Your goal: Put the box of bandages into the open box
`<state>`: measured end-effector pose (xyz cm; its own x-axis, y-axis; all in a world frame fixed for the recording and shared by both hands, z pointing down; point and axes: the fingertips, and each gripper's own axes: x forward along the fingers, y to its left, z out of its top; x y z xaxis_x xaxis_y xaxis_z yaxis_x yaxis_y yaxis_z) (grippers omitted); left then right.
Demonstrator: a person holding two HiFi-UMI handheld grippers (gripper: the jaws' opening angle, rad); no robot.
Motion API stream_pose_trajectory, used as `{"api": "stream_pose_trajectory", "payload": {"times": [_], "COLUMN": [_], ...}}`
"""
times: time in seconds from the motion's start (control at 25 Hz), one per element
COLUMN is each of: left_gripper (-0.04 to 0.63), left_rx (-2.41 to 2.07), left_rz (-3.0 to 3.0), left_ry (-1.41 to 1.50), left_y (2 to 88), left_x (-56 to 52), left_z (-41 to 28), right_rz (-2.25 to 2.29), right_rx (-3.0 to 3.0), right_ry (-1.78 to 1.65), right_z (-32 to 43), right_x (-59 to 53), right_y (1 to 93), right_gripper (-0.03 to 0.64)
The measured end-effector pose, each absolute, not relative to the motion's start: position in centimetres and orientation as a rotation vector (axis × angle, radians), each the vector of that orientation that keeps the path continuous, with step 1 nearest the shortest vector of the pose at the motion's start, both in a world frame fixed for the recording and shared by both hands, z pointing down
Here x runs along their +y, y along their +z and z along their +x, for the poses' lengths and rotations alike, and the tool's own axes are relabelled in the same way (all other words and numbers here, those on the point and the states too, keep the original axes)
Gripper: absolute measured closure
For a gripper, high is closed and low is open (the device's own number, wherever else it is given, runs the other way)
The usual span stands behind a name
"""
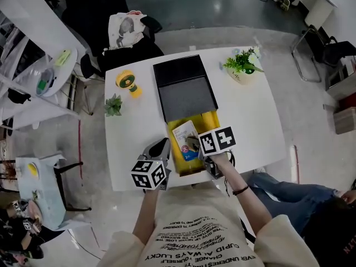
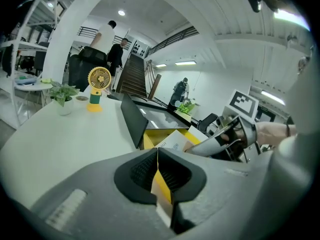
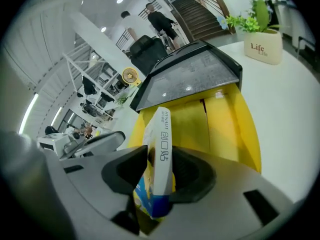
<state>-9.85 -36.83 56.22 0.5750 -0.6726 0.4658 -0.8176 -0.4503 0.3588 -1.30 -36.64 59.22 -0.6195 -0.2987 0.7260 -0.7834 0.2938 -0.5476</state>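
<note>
Jaws of the right gripper: part-open, with the bandage box standing on edge between them and a gap showing at the left pad, so it is not clamped.
Bandage box: white and blue, tilted, over the yellow interior of the open box toward its near end. Whether it rests on the bottom cannot be told.
Jaws of the left gripper: closed to a slit on the open box's yellow left wall.
Open box: black lid folded back at its far end; it lies on the white bench.
Left of the open box, on the bench: yellow fan, small plant.
Beyond the open box's far right corner: potted plant in a white pot marked "Life".
</note>
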Motion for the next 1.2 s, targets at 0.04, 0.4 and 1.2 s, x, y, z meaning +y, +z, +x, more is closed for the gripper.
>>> {"api": "stream_pose_trajectory", "payload": {"times": [0.04, 0.4, 1.2], "left_gripper": [0.572, 0.572, 0.572], "left_rx": [-1.182, -1.179, -1.198], "left_rz": [2.259, 2.265, 2.344], "left_ry": [0.346, 0.355, 0.380], "left_y": [56.2, 56.2, 55.0], "left_x": [-36.8, -37.1, -37.1], "left_z": [-9.8, -9.3, -8.8], "right_rz": [0.966, 0.994, 1.105], "right_rx": [-2.066, -2.034, -2.096], "right_ry": [1.272, 1.117, 0.974], "right_z": [-1.3, -1.0, 0.6], "right_x": [-36.6, -36.9, -37.6], "right_y": [59.4, 60.3, 59.1], "right_gripper": [0.480, 0.407, 0.391]}}
